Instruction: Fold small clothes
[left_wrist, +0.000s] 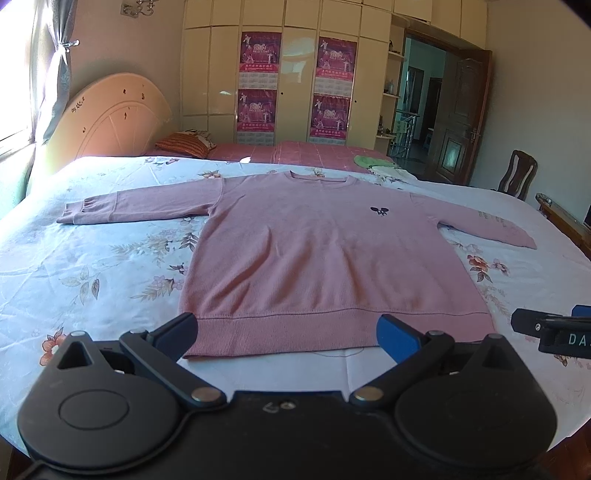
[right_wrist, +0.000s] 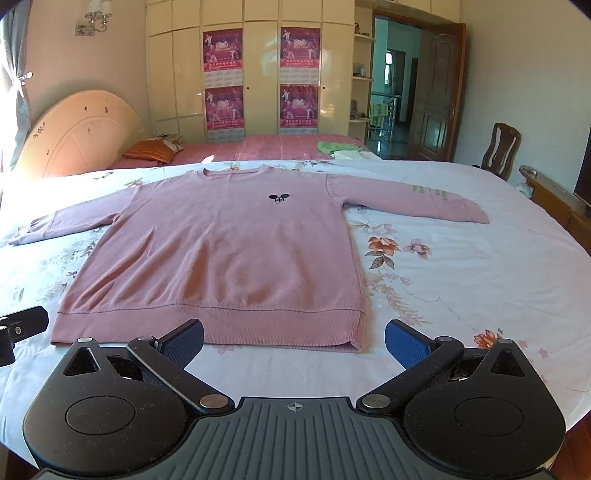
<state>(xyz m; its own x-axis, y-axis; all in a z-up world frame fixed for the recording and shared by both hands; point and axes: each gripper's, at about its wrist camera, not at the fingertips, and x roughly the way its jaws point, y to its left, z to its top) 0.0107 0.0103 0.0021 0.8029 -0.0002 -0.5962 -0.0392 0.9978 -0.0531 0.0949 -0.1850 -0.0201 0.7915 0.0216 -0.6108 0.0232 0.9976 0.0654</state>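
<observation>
A pink sweater (left_wrist: 295, 251) lies flat and face up on the bed sheet (left_wrist: 92, 266), which is white with a flower print. Its collar points to the far side and its bottom hem is on the near side. Both sleeves are spread out, one to the left and one to the right. On the chest there is a small dark emblem (right_wrist: 279, 198).

The left gripper (left_wrist: 288, 332) hovers at the near edge of the sweater, over the hem, with its fingers wide apart and nothing between them. The right gripper (right_wrist: 293, 339) is also at the near edge, close to the right corner of the hem, and its fingers are also wide apart and empty.

Far behind the bed stands a wardrobe (right_wrist: 258, 74) with purple posters (right_wrist: 222, 48) on its doors.
</observation>
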